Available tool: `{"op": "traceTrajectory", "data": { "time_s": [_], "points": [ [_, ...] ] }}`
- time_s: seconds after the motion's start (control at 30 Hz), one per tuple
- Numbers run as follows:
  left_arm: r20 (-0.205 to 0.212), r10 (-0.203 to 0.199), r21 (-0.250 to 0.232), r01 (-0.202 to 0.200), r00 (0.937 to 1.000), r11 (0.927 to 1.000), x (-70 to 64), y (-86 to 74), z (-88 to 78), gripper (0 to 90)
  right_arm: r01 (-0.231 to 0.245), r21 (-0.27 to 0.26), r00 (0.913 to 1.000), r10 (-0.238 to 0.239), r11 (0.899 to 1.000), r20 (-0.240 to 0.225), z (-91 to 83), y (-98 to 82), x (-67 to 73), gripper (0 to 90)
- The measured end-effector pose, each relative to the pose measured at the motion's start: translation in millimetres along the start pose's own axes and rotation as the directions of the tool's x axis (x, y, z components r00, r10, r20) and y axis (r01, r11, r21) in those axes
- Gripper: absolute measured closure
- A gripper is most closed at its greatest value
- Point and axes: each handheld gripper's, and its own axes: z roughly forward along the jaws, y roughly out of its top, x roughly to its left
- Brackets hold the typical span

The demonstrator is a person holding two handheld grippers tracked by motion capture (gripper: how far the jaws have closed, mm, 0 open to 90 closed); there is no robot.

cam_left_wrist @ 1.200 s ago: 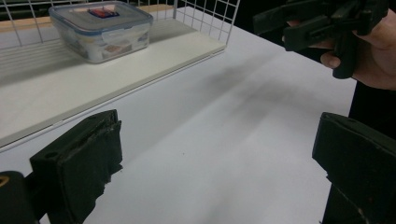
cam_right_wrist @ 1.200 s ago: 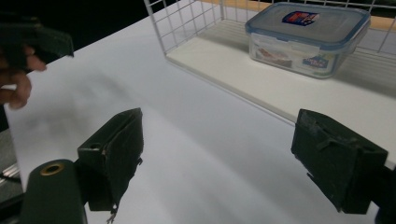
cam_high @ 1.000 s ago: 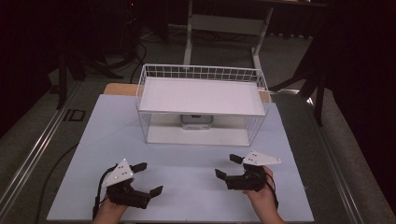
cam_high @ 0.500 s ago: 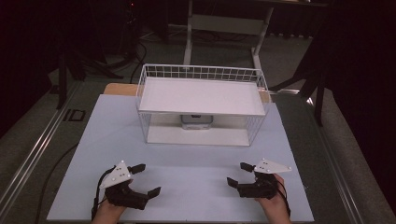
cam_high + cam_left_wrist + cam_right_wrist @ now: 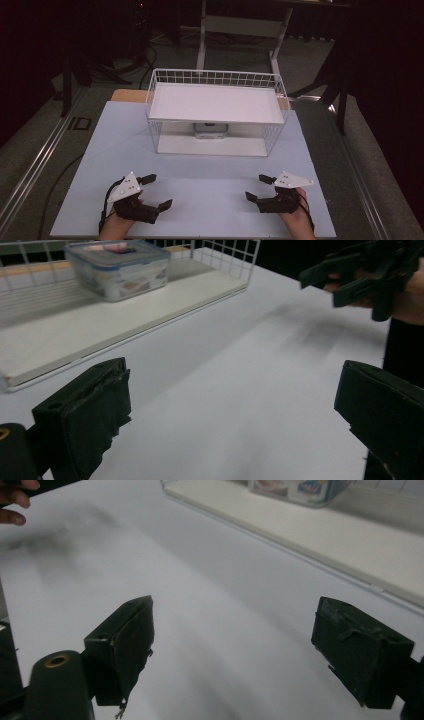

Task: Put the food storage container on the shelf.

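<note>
Since the earlier pictures the right gripper (image 5: pixel 261 188) has moved a little outward and toward the near edge of the table (image 5: pixel 95 150); the left gripper (image 5: pixel 156 191) has stayed almost in the same place. Both are held low over the near part of the light table top, well apart from each other, and each one points inward, toward the other.

The jaws of the left gripper stand wide apart with nothing between them; in the left gripper view bare table surface lies between the two black pads (image 5: pixel 87 415). The jaws of the right gripper are also spread wide and hold nothing; in the right gripper view its pads (image 5: pixel 120 647) frame the bare table in the same way.

Farther back on the table stands a white wire basket (image 5: pixel 216 78) with a white shelf board (image 5: pixel 215 102) across its top. Under this board, on the white base of the basket, rests a small clear plastic box with a lid (image 5: pixel 210 130). It sits near the back and about in the middle. In the left gripper view the box (image 5: pixel 119 267) shows something reddish inside, but what it is cannot be told. Both grippers are well apart from the basket and the box.
</note>
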Motion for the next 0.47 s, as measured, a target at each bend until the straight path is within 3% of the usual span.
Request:
{"op": "traceTrajectory", "data": {
  "time_s": [0.2,0.47],
  "points": [
    [-0.029,-0.005,-0.001,0.005,0.9996,1.0,4.8,-3.5,0.3,2.4,0.01,-0.021,0.9998,-0.01,1.0,0.02,-5.1,-0.6,-5.0,19.4],
    [-0.022,0.016,0.011,-0.016,0.9996,0.9998,3.0,-3.5,1.0,2.4,0.01,0.004,0.9998,-0.01,1.0,0.017,1.1,-5.7,-10.3,19.4]
  ]
}}
